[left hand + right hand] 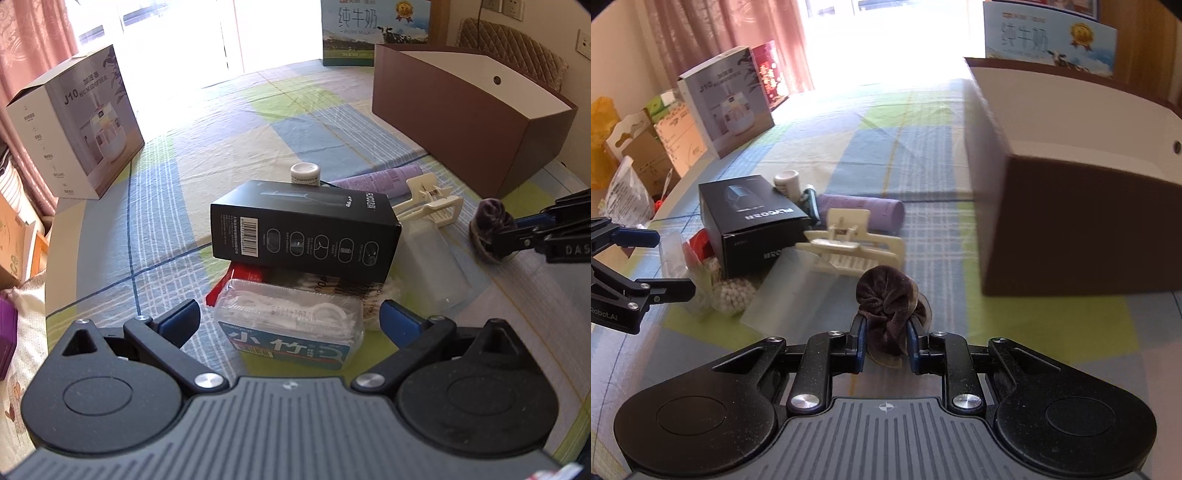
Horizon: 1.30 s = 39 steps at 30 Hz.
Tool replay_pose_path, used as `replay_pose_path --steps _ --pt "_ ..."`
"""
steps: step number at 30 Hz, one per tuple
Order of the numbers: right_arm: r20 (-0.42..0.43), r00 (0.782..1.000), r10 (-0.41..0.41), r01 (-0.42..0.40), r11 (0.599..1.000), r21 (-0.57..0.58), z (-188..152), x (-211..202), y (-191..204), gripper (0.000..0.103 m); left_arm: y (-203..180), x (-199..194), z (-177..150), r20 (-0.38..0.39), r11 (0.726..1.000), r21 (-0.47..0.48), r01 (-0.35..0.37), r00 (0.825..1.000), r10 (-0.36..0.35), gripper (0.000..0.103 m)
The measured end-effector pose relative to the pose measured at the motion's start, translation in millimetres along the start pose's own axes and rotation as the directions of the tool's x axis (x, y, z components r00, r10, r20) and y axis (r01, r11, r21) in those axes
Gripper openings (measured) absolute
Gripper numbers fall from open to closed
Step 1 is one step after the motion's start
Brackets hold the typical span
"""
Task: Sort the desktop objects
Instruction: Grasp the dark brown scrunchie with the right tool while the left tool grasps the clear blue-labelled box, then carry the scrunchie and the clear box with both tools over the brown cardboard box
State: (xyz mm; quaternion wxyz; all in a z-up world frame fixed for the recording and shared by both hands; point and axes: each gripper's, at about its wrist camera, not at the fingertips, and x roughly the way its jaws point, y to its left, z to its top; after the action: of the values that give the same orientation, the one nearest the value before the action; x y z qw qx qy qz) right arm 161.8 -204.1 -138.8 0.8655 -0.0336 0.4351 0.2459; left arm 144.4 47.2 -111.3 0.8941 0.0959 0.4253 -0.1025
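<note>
My right gripper (pixel 885 338) is shut on a dark brown velvet scrunchie (pixel 886 299), held just above the checked cloth; it shows at the right edge of the left wrist view too, scrunchie (pixel 489 225). My left gripper (pixel 290 319) stands open, its blue pads either side of a clear floss-pick box (pixel 291 328) with a blue label. Behind that lies a black carton (pixel 306 227) on a red packet. A cream plastic clip (pixel 855 242), a purple tube (pixel 862 208), a small white jar (pixel 304 173) and a frosted clear case (pixel 798 291) lie in the pile.
A large brown open box (pixel 1071 221) with a white inside stands at the right, close to the scrunchie. A humidifier carton (pixel 77 125) stands at the far left, a milk carton (pixel 369 33) at the back. The table edge (pixel 55 236) curves along the left.
</note>
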Motion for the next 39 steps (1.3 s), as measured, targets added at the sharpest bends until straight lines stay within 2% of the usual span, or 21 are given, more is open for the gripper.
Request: replay_pose_path --steps 9,13,21,28,39 --pt "-0.017 0.998 -0.057 0.059 0.992 0.111 -18.8 -24.0 -27.8 0.019 -1.2 13.7 -3.3 -0.009 0.998 0.051 0.023 1.000 -0.023 0.102" --pt "-0.021 0.998 -0.067 0.070 0.990 0.120 -22.2 -29.6 -28.7 0.019 -4.2 13.7 -5.0 0.003 0.998 0.067 0.003 1.000 -0.004 0.087" --pt "-0.017 0.998 -0.059 0.060 0.992 0.114 -21.6 -37.7 -26.6 0.019 -7.2 3.5 -11.3 -0.014 0.999 0.046 -0.015 1.000 0.015 0.087" --pt "-0.008 0.999 -0.051 0.052 0.994 0.096 -20.7 -48.0 -28.5 0.019 -14.6 -16.8 -13.1 -0.011 0.999 -0.008 -0.031 0.999 0.031 0.087" --pt "0.004 1.000 -0.016 0.015 0.997 0.079 -19.9 -78.0 -49.8 0.019 -57.1 -53.8 9.8 0.029 0.999 -0.038 -0.034 0.999 0.035 0.087"
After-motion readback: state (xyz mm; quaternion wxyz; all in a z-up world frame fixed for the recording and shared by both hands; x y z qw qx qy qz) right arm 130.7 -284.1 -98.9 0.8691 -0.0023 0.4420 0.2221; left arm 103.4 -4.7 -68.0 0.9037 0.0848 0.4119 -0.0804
